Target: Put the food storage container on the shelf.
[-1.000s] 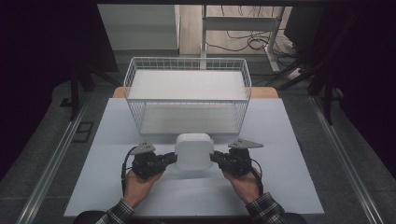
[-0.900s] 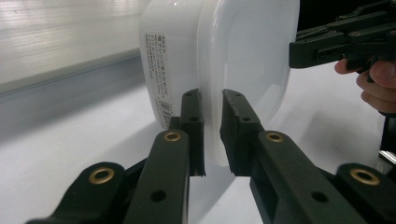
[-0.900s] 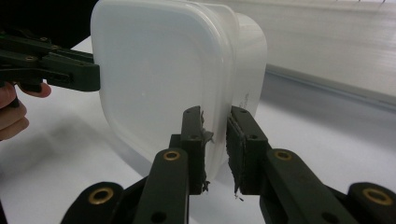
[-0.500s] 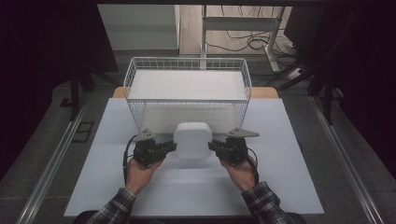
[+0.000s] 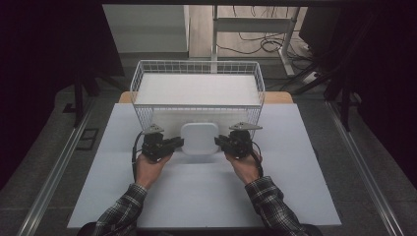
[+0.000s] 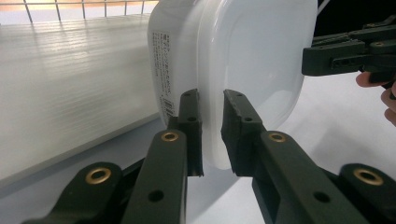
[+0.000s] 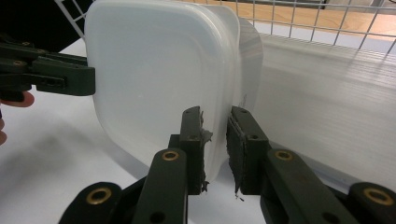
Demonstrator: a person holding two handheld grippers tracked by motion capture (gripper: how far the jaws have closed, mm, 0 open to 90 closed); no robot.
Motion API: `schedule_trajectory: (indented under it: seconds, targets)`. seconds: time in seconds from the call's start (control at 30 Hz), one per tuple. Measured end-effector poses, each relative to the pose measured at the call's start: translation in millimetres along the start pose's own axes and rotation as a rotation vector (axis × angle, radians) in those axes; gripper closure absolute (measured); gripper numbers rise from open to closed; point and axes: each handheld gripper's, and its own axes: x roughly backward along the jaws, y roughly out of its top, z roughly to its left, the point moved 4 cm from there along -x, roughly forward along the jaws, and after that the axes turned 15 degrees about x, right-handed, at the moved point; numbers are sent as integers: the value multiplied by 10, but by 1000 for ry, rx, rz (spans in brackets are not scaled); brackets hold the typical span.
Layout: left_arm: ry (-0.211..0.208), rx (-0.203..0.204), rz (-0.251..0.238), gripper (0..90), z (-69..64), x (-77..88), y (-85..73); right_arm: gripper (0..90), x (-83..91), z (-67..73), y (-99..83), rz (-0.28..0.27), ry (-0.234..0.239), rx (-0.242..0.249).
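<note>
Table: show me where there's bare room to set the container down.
Free: the table between the forearms, and its strips left of the left gripper and right of the right gripper. Crowded: by the basket, where both grippers clamp the container.

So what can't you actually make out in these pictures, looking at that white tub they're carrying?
- What the container holds: its cloudy plastic walls and lid hide it in every view.
- Label text on the tub's side, left gripper view: too small to read.
- Left gripper and right gripper: the rim they clamp covers their inner pads.
- Wire basket front wall, high view: partly behind the tub.
</note>
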Motion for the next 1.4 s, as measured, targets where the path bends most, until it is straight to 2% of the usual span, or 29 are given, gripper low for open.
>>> schedule_trajectory:
  seconds: [0.23, 0.43, 0.5, 0.57, 0.73, 0.87, 0.97, 1.17, 1.23, 1.4]
  targets:
    - [2, 21, 15, 778, 32, -84, 26, 757, -64, -77, 5, 9, -4, -7]
    - [23, 15, 24, 774, 60, -139, 20, 753, -115, -104, -38, 25, 1, -13]
    - [13, 21, 19, 773, 72, -142, 30, 747, -123, -112, -44, 17, 2, -16]
    - [14, 9, 14, 768, 74, -145, 38, 737, -130, -116, -39, 11, -2, -6]
    - [51, -45, -22, 718, 57, -168, 69, 673, -173, -109, -17, 2, -45, 51]
    - [93, -88, -52, 693, 47, -192, 120, 648, -208, -149, -5, -18, -66, 51]
    - [107, -90, -67, 664, 53, -208, 162, 605, -225, -187, 21, -23, -87, 54]
    - [131, -51, -90, 588, 94, -246, 250, 564, -270, -256, 63, -42, -109, 30]
    - [150, -67, -101, 588, 90, -259, 268, 555, -288, -278, 76, -47, -118, 22]
    - [164, -65, -103, 559, 94, -273, 309, 558, -309, -316, 105, -51, -125, 12]
